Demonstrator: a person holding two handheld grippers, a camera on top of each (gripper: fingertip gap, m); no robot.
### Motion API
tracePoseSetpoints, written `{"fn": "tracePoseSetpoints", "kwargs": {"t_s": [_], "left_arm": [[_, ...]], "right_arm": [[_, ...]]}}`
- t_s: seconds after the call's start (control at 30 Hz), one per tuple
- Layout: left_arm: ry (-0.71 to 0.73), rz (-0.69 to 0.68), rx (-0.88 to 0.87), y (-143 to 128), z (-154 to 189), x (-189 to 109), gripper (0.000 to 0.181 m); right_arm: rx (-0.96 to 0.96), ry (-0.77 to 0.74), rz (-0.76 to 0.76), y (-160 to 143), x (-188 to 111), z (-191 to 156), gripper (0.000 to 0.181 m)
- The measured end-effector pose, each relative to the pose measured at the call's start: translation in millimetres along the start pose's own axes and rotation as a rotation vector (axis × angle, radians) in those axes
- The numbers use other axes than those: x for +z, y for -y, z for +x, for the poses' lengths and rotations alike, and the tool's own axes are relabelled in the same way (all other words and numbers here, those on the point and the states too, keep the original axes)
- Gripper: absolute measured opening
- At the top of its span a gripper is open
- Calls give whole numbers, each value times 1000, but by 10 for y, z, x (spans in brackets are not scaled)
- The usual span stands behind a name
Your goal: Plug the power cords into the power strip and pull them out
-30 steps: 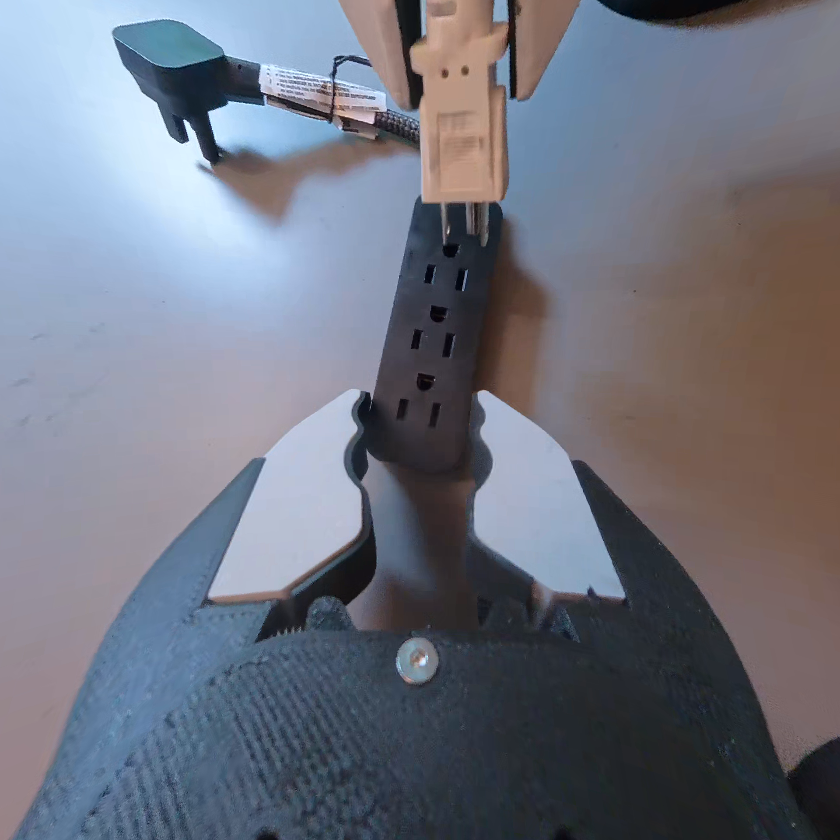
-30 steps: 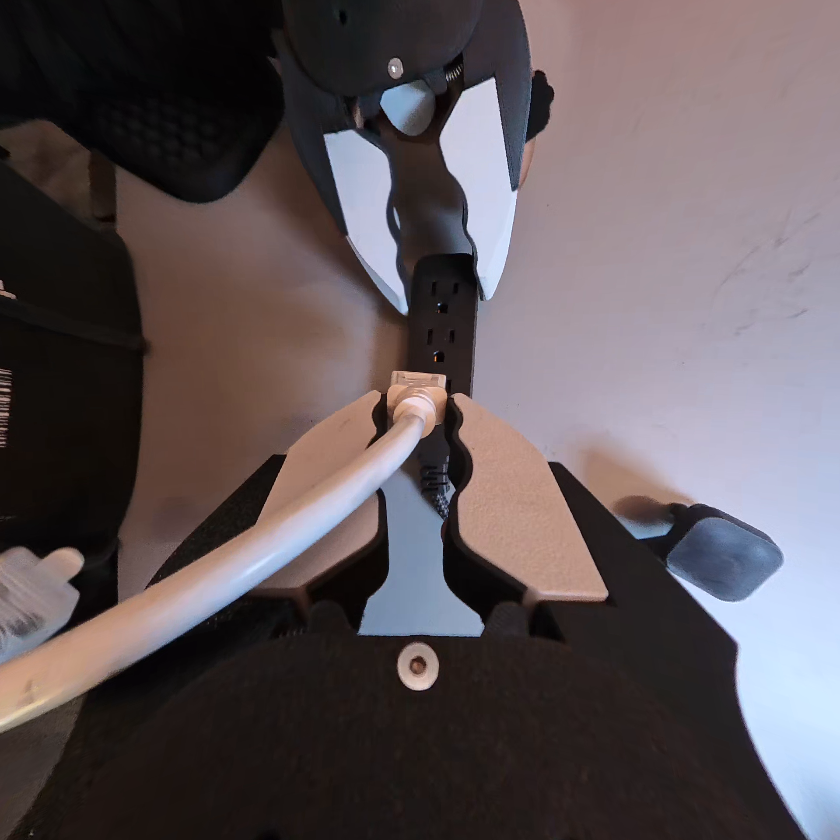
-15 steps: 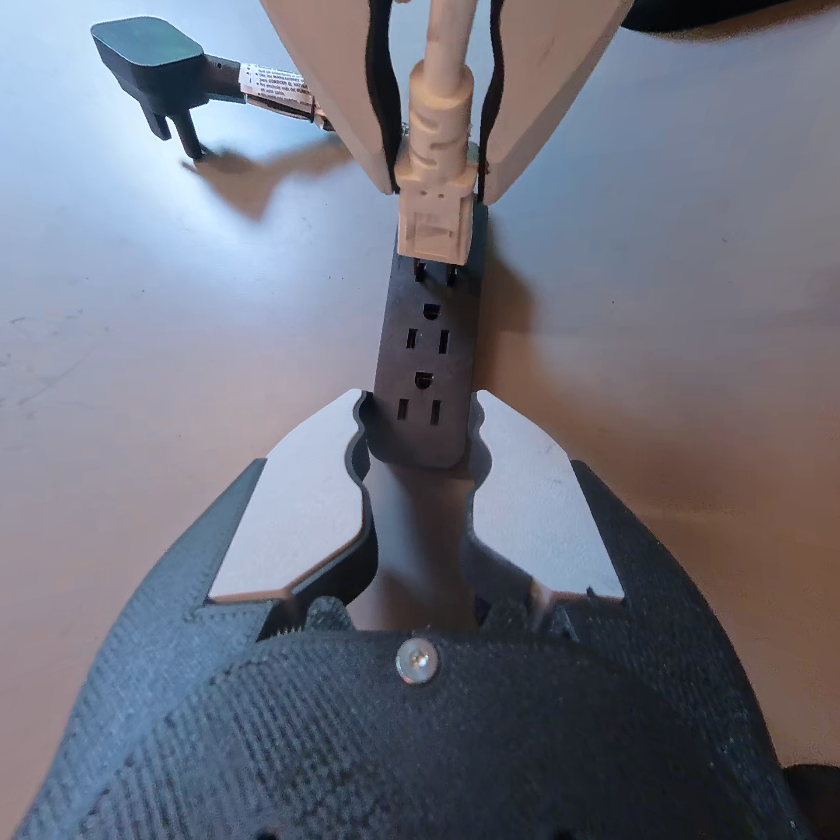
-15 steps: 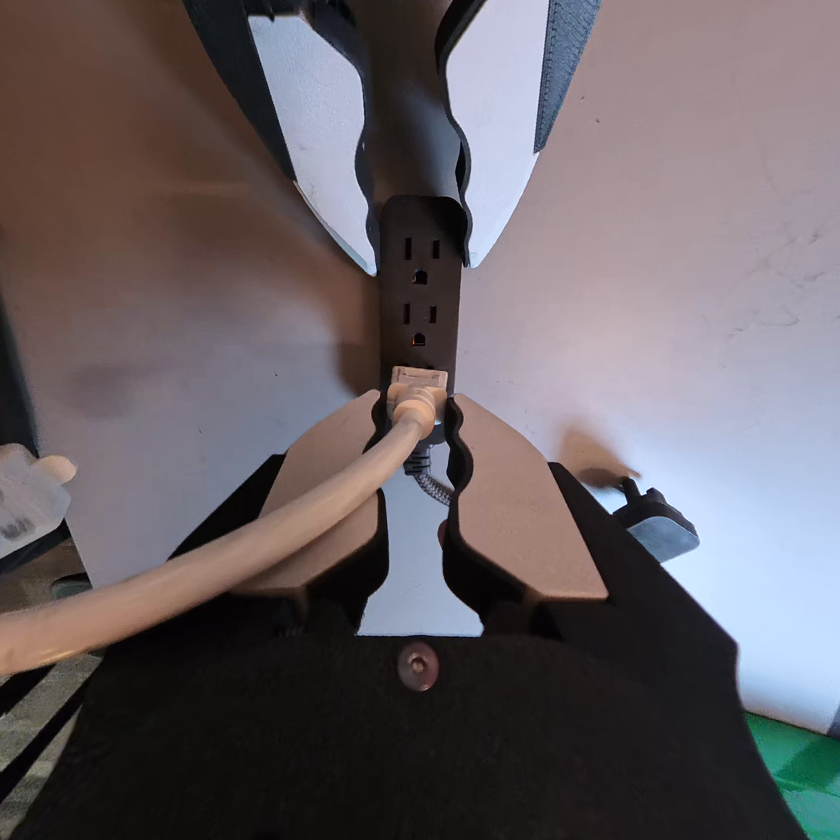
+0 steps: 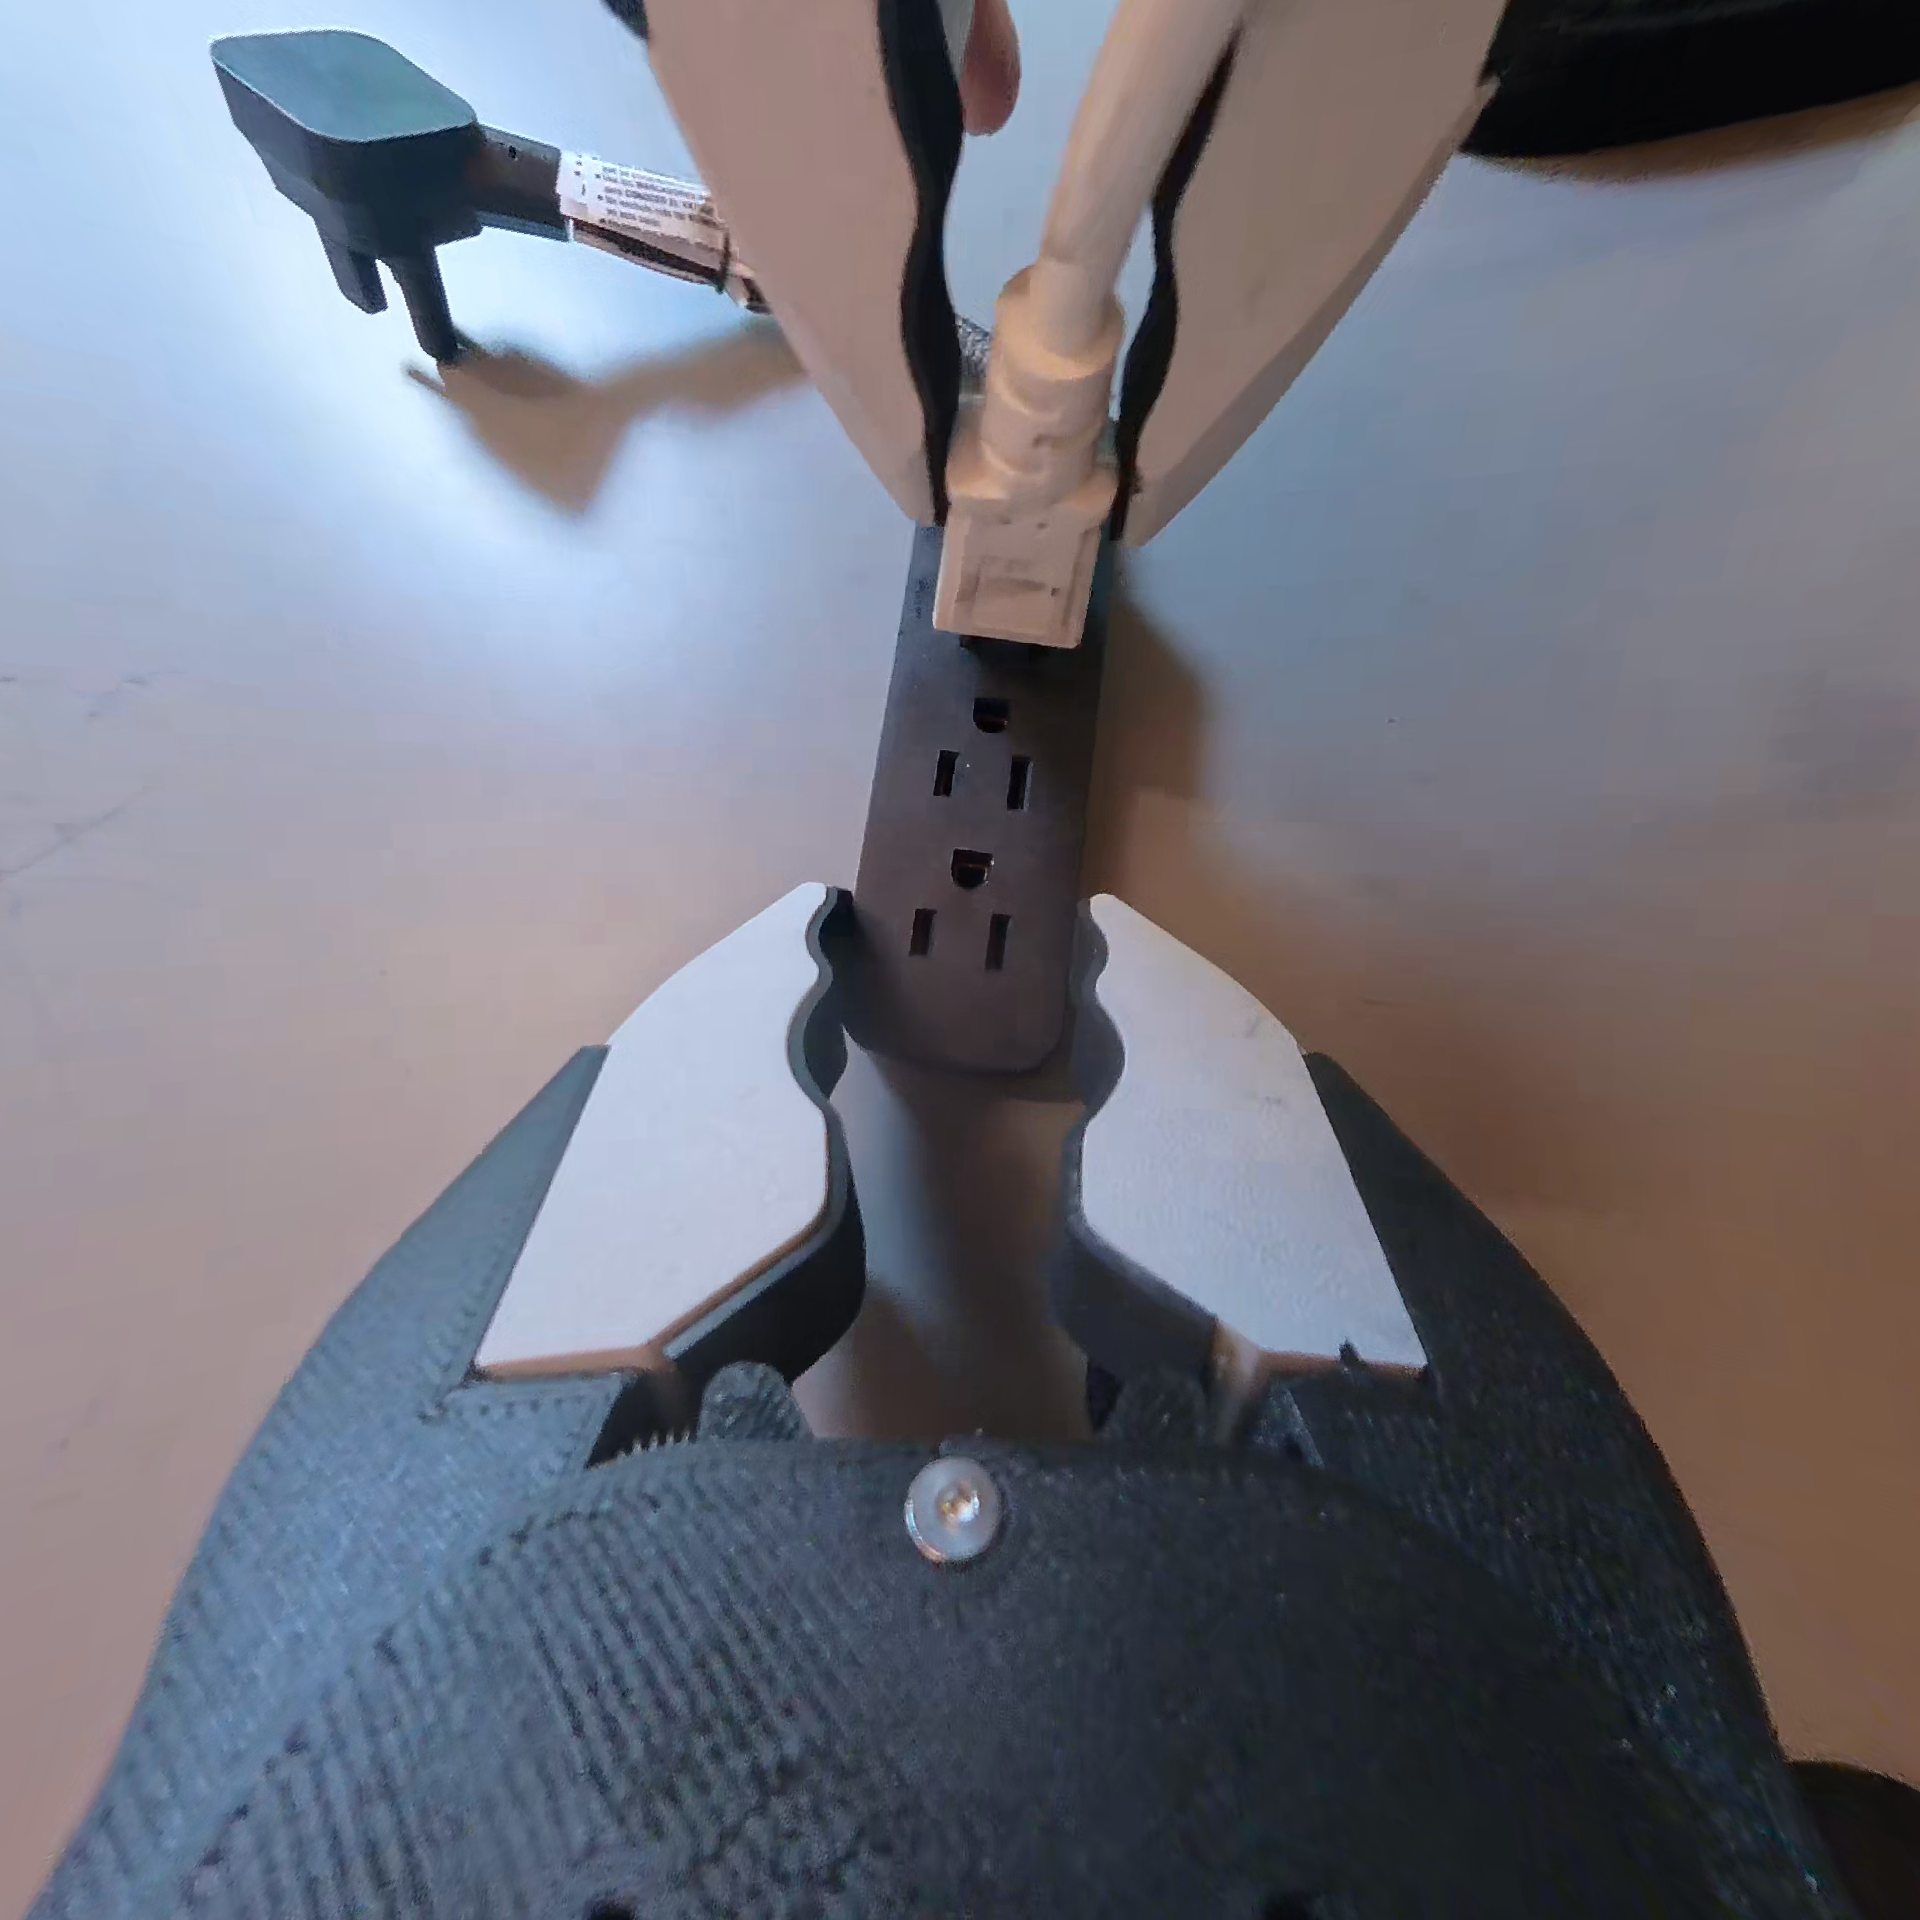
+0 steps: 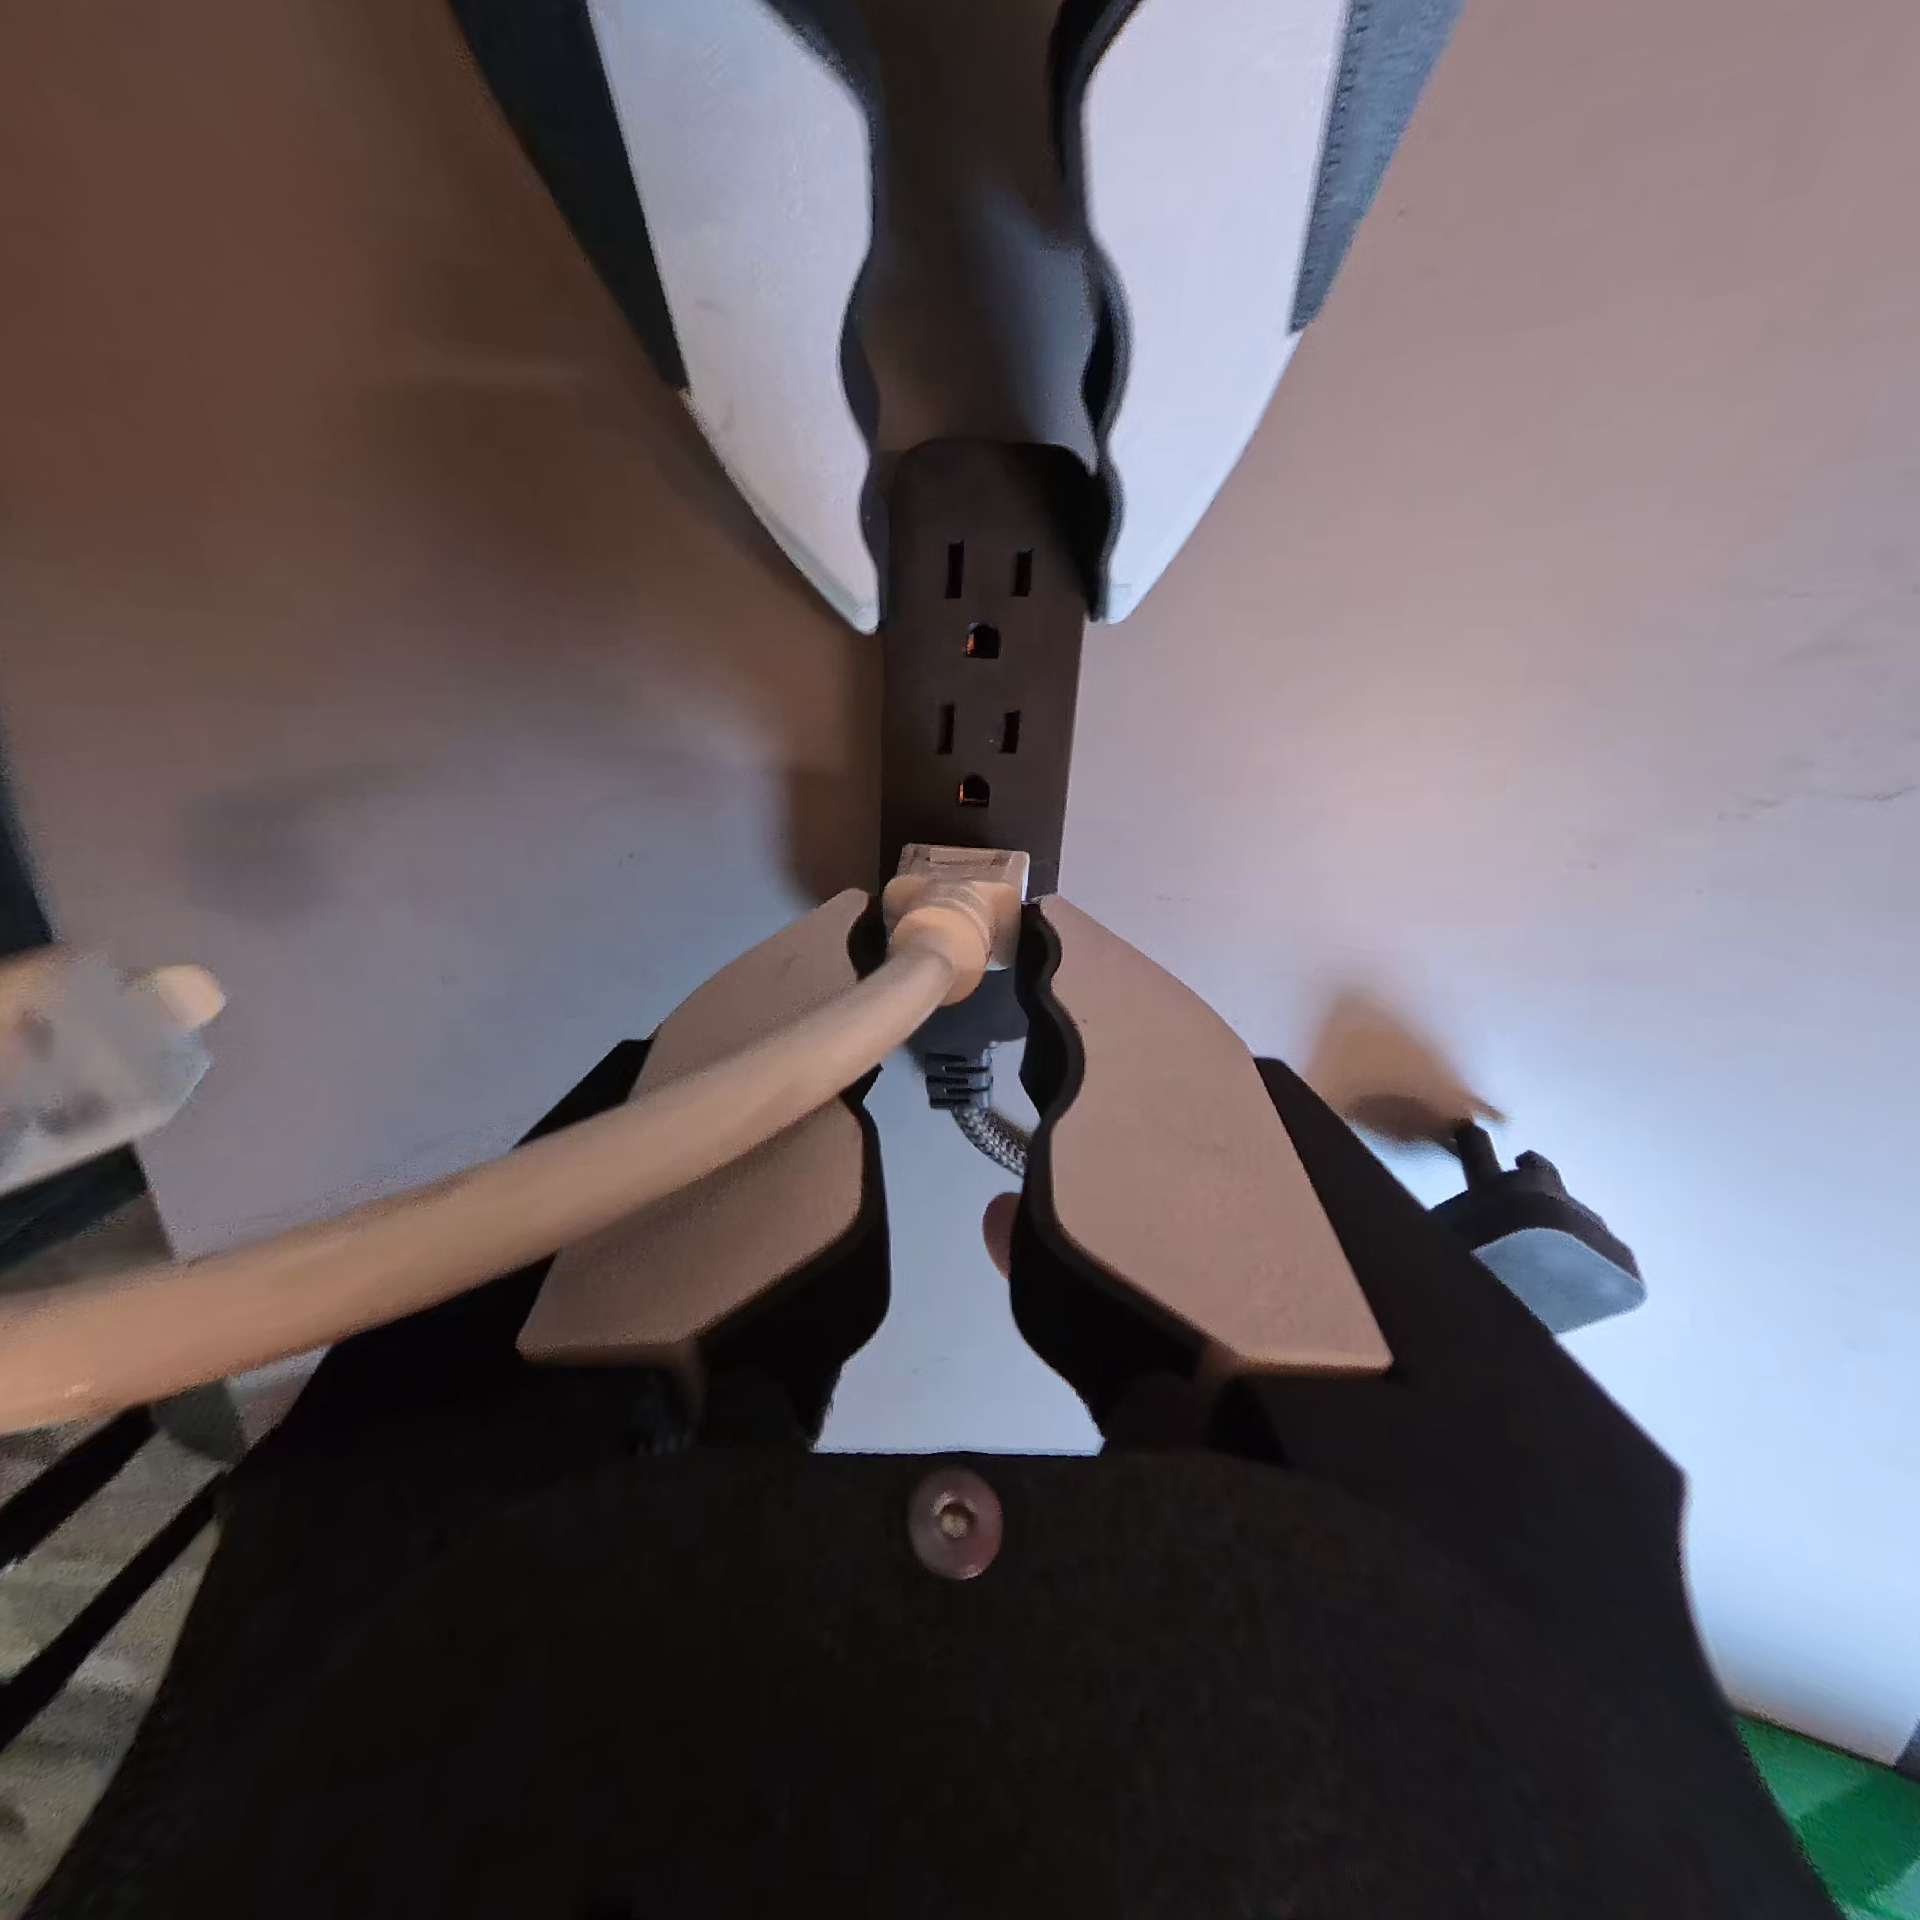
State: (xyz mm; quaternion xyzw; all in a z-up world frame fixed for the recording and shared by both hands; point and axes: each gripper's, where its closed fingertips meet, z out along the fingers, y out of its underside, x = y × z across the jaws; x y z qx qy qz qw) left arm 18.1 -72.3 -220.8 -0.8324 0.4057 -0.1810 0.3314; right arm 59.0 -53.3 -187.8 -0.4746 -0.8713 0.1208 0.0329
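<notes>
A black power strip (image 5: pixel 966 831) lies on the table with three outlets in a row. My left gripper (image 5: pixel 956 935) is shut on its near end and holds it flat. My right gripper (image 6: pixel 951 920) is shut on a white plug (image 6: pixel 961 883) with a white cord (image 6: pixel 520 1174). The white plug (image 5: pixel 1023 540) sits in the strip's far outlet, with a thin gap under it. The two other outlets (image 6: pixel 982 727) are empty. The right gripper also shows in the left wrist view (image 5: pixel 1029 488), above the strip's far end.
The strip's own black plug (image 5: pixel 353 145) lies on the table at the far left, on a braided cord with a white label (image 5: pixel 644 213). It shows at the right in the right wrist view (image 6: pixel 1548 1236). A white object (image 6: pixel 94 1049) is blurred at the left edge.
My right gripper has come down with the white plug: its prongs were above the far outlet, now they are inside it. My left gripper has stayed shut on the strip.
</notes>
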Motion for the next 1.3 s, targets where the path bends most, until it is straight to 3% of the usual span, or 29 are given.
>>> {"fn": "tracePoseSetpoints", "kwargs": {"t_s": [0.2, 0.4, 0.47, 0.73, 1.1, 1.3], "left_arm": [[12, -2, -20, -4, 21, 2, 42], [24, -7, -28, -9, 21, 0, 42], [19, -3, -38, -6, 20, 1, 42], [18, 2, -41, -8, 22, 0, 42], [23, 1, -29, -5, 21, 1, 42], [30, 10, -27, 7, 21, 1, 42]], "right_arm": [[11, 4, 39, 17, 7, 1, 24], [81, -20, 180, 83, -123, -46, 32], [41, -93, 147, 39, -155, 14, 27], [8, -93, 53, 43, -165, 21, 23], [3, -57, 122, 100, -175, 25, 15], [-36, -61, 76, 53, -174, 51, 15]]}}
